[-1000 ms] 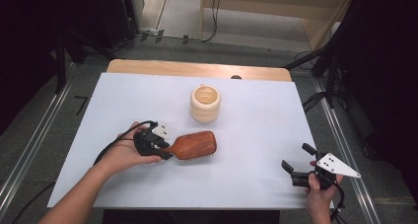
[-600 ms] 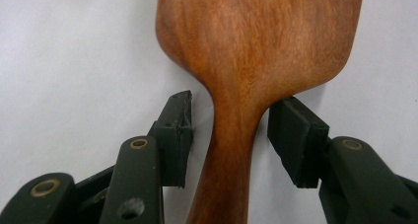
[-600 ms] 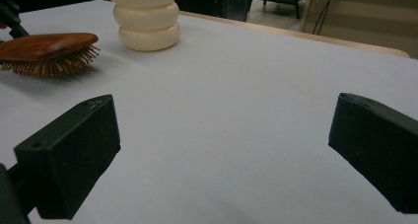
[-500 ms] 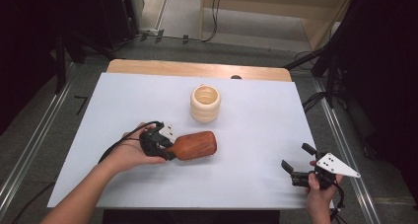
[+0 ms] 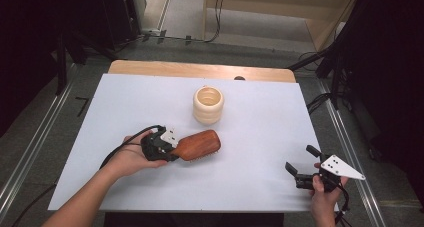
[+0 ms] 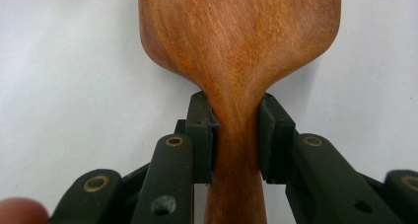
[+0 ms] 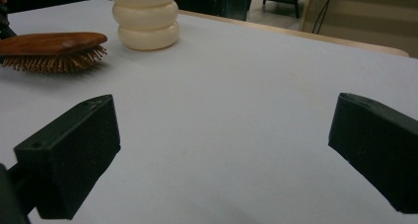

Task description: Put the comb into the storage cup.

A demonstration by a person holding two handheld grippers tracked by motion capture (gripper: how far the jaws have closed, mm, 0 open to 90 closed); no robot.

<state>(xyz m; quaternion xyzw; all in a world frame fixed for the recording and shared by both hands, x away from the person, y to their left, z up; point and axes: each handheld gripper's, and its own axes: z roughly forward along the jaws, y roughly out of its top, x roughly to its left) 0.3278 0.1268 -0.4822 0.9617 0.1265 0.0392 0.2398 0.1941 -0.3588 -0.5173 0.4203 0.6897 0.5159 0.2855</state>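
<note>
Pinching hairbrush [image 6: 236,61] handle, left gripper [image 6: 237,130] level

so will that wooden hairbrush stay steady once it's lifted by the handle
Probably stiff: the hairbrush looks like solid wood. With the left gripper clamped on the narrow neck, the broad head may droop. The polished, tapering handle might slip between the pads.

Hairbrush handle [image 6: 235,184]: in the left gripper view we lose its end past the 6 o'clock edge, and the head is cut off at 12 o'clock.
Bristles [image 7: 54,62]: from the high view we can't see them clearly under the head.
Ribbed cup [image 7: 143,17]: its top is cropped at 12 o'clock in the right gripper view.
Right tongs [image 7: 222,155]: both jaws run off the picture's edges.
Worktop [image 5: 260,187]: its near edge is partly covered by forearms.
</note>
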